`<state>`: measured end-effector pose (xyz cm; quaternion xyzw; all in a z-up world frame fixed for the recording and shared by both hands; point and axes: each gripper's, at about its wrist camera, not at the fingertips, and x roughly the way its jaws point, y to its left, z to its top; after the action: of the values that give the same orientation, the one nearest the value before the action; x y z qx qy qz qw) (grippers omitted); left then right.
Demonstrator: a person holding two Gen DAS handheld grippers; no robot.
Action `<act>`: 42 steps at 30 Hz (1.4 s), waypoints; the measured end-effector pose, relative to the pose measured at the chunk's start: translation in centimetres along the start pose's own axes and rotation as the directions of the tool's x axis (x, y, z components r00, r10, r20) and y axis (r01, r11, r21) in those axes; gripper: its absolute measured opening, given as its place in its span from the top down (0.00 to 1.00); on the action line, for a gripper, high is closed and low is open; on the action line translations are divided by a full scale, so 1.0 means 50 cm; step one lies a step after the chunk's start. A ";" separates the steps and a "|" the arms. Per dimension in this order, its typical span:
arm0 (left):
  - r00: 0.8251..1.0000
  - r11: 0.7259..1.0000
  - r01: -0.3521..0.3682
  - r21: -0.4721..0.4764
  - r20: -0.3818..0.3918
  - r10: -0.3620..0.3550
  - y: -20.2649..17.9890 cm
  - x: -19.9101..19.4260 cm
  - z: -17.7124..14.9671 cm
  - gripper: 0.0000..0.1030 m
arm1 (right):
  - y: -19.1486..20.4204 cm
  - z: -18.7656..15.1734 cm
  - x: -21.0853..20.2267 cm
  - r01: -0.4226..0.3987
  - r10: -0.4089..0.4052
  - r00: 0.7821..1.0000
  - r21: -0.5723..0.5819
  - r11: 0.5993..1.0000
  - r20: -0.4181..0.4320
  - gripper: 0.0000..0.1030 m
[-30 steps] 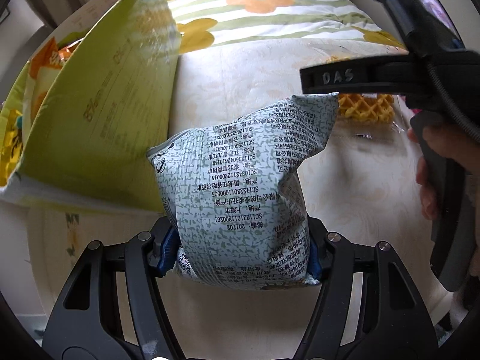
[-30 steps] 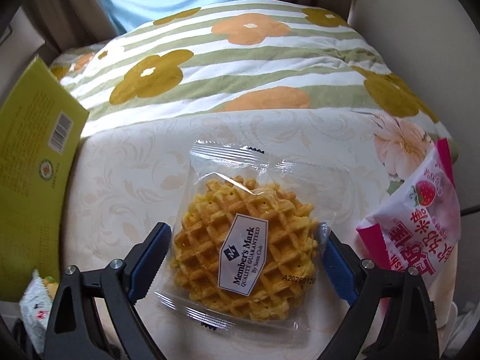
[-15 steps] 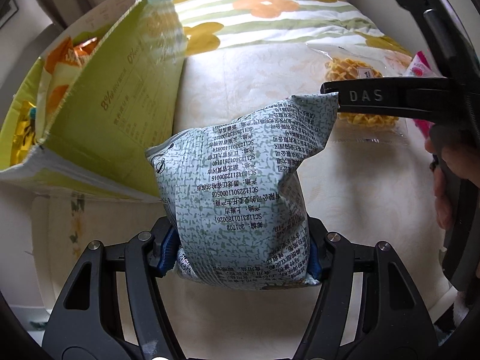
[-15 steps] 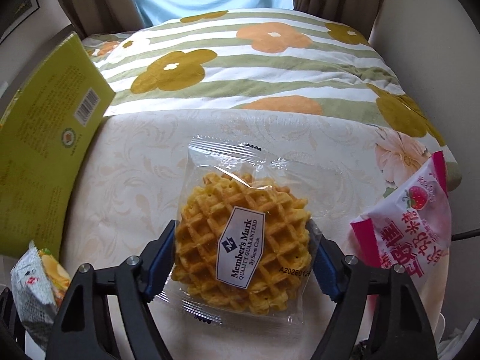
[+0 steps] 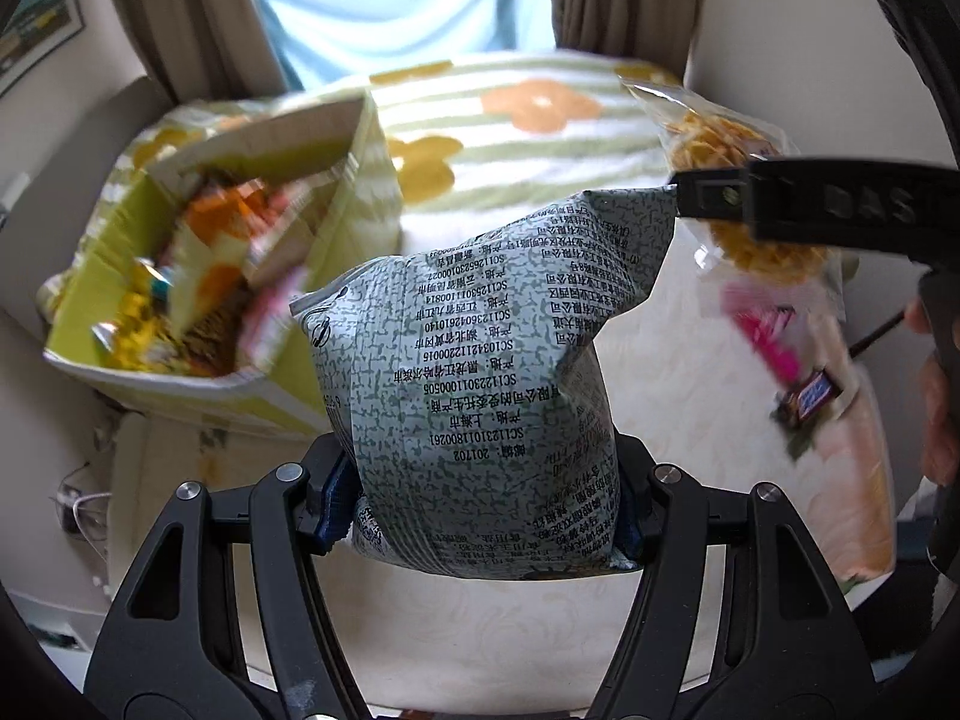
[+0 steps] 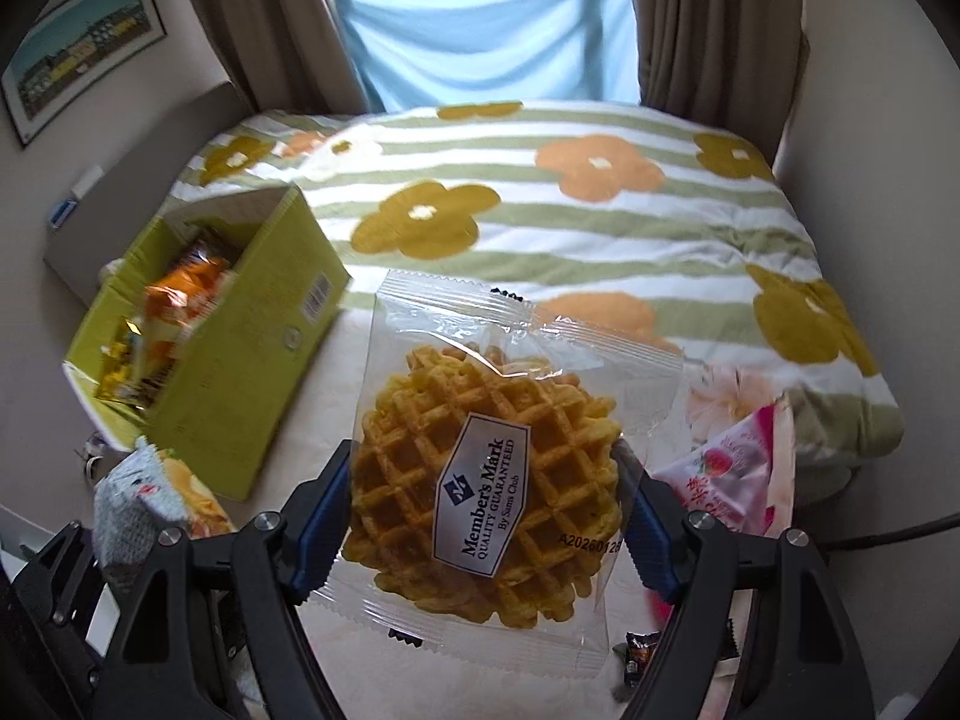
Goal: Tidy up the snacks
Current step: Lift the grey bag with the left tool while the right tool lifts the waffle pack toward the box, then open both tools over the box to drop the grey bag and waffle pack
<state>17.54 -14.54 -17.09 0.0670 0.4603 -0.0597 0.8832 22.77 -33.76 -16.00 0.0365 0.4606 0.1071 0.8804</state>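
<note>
My left gripper [image 5: 480, 510] is shut on a grey-green printed snack bag [image 5: 480, 360] and holds it up above the bed. My right gripper [image 6: 480, 516] is shut on a clear-wrapped waffle [image 6: 486, 480] and holds it lifted; the waffle also shows in the left wrist view [image 5: 714, 138], behind the right gripper's finger. An open yellow-green cardboard box [image 5: 198, 276] full of snack packets stands to the left; it also shows in the right wrist view [image 6: 252, 324]. The grey bag shows at the lower left of the right wrist view [image 6: 144, 492].
A pink strawberry packet [image 6: 732, 474] and a small dark candy [image 5: 804, 402] lie on the cream bedsheet [image 5: 690, 396] at the right. A floral striped quilt [image 6: 570, 198] covers the far bed. Curtains and a window are behind.
Both grippers have risen with their loads, the waffle lifted off the sheet. The view now looks down into the open box, and the window has come into sight.
</note>
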 end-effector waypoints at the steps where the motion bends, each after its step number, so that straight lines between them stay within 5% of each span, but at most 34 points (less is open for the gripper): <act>1: 1.000 1.000 -0.003 -0.007 0.017 0.003 0.006 -0.013 0.007 0.40 | 0.006 0.008 -0.020 -0.016 0.016 1.000 -0.012 1.000 0.015 0.27; 7: 0.994 0.998 -0.005 -0.058 0.107 0.011 0.088 -0.076 0.077 0.40 | 0.063 0.061 -0.106 -0.048 0.055 0.994 -0.078 0.996 0.096 0.27; 17: 0.983 0.994 -0.058 -0.090 0.171 0.073 0.327 -0.109 0.178 0.40 | 0.237 0.137 -0.122 -0.094 0.112 0.976 -0.103 0.990 0.186 0.27; 26: 0.994 0.996 -0.038 -0.083 0.097 0.046 0.534 -0.024 0.238 0.40 | 0.408 0.190 -0.040 -0.125 0.141 0.975 -0.099 0.987 0.174 0.27; 35: 0.999 0.998 0.035 -0.043 -0.039 -0.036 0.626 0.104 0.260 0.39 | 0.487 0.173 0.065 -0.087 0.088 0.992 -0.018 0.996 0.095 0.27; 37: 0.997 0.998 0.052 -0.037 -0.056 -0.054 0.631 0.121 0.263 0.34 | 0.497 0.163 0.083 -0.072 0.073 0.995 -0.005 0.997 0.068 0.27; 39: 0.997 0.999 0.043 -0.027 -0.066 -0.045 0.638 0.137 0.266 0.00 | 0.500 0.155 0.096 -0.069 0.068 0.997 0.004 0.998 0.047 0.27; 42: 0.998 0.999 0.038 -0.026 -0.047 -0.039 0.656 0.143 0.265 0.00 | 0.502 0.144 0.106 -0.062 0.062 0.998 0.017 0.998 0.022 0.27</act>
<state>37.75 15.10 -13.35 0.0482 0.4833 -0.0694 0.8714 27.72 -7.86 -12.05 0.0595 0.4506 0.1299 0.8812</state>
